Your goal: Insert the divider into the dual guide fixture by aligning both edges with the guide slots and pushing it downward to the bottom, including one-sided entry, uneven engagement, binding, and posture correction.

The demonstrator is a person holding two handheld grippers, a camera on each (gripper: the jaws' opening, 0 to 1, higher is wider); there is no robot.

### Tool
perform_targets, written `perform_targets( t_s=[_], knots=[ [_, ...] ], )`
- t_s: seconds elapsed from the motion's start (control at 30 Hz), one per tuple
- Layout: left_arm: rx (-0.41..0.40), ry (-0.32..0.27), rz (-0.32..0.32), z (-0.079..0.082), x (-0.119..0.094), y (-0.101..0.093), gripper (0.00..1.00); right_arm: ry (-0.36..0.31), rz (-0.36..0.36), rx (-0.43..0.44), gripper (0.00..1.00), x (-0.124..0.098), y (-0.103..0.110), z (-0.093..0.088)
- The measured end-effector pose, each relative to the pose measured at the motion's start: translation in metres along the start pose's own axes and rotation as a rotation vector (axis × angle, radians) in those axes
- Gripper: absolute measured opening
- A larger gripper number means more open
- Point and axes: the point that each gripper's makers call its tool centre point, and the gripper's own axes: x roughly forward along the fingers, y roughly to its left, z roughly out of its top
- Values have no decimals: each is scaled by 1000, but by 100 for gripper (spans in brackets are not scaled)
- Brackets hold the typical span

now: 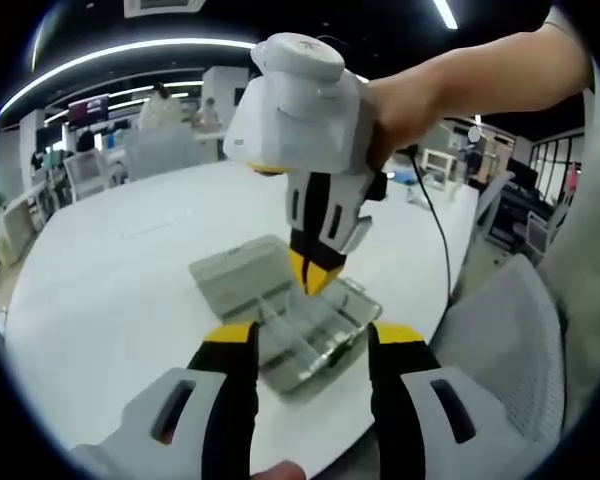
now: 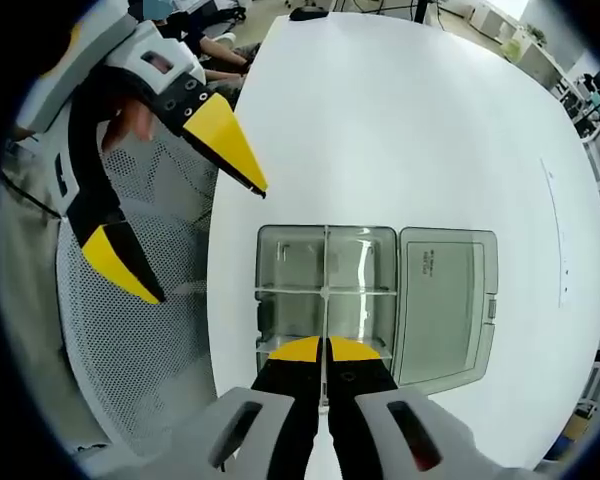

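On the round white table point(image 2: 420, 130) sits a clear plastic box point(image 2: 325, 295). The right gripper point(image 2: 325, 350), pinched on a thin clear divider point(image 2: 325, 300), points to 12 o'clock. The left gripper point(image 1: 308, 335) gapes, holding nothing.

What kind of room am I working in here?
Probably an open-plan office or lab: a large white table, long ceiling strip lights, desks and people in the background, and a grey mesh chair beside the table.

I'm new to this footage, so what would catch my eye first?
The clear plastic compartment box lies open near the edge of the white table, its lid folded flat beside it. The right tool pinches a thin divider over the box; the left tool hangs open nearby.
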Motion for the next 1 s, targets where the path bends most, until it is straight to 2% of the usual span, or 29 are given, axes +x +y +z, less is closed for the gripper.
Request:
perform_targets(
  t_s=[0.53, 0.8, 1.0],
  knots=[
    [10, 4, -11, 2, 3, -3, 43, -46, -24, 23, 0, -2, 3, 1],
    [11, 2, -14, 4, 4, -2, 43, -38, -20, 21, 0, -6, 7, 2],
    [8, 1, -11, 3, 3, -1, 43, -36, -18, 17, 0, -6, 1, 2]
  ],
)
